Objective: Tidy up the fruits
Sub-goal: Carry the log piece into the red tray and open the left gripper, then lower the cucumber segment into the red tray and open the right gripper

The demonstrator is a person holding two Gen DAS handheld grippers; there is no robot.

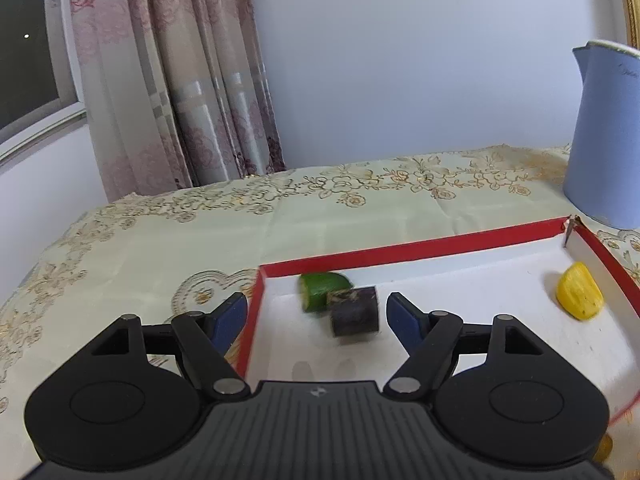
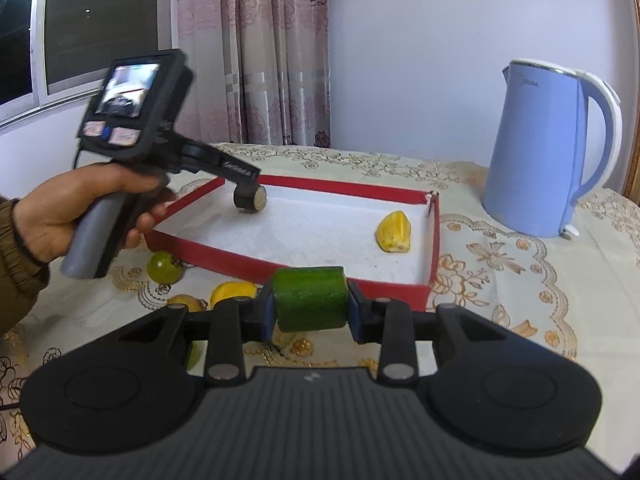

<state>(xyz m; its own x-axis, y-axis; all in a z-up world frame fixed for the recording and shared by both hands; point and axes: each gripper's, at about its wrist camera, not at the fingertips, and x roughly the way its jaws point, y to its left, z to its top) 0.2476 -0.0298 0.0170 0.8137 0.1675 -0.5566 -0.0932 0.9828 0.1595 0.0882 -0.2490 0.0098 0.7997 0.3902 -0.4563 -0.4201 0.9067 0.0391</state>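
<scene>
Red-walled tray (image 2: 248,266): dark chunk (image 1: 354,311) dropped at far left corner beside green piece (image 1: 320,291), left gripper (image 1: 316,316) jaws apart, nothing held. Right gripper (image 2: 311,304) clamped on green cylinder (image 2: 310,298) at near edge; probably next over rim, then release.

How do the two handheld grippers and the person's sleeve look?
Both the left gripper and the right gripper are black, with ribbed bodies, round discs and blue fingertip pads. The left one has a grey handle, a small screen and a thin cable. The sleeve is olive-brown.
</scene>
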